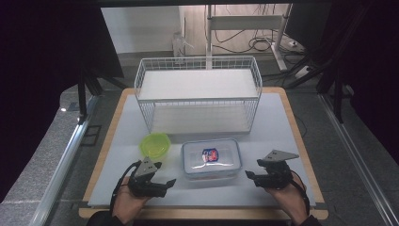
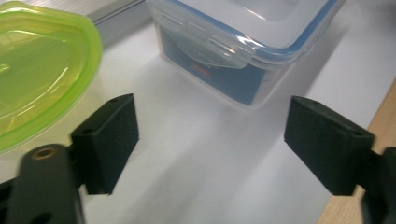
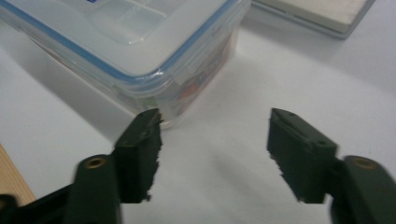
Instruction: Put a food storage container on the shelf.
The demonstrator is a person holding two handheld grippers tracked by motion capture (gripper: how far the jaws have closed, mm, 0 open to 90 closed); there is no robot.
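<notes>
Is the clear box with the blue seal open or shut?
Shut. The lid sits flat on the clear box, and its side flap is folded down over the rim.

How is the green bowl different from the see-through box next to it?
The green bowl is round and bright lime; the clear box is rectangular with a blue-edged lid. The bowl is smaller than the box. The box has side clips snapped down, and something colourful shows inside; the bowl has no such clips. Both are plastic, have lids on, and sit on the white mat before the wire rack.
</notes>
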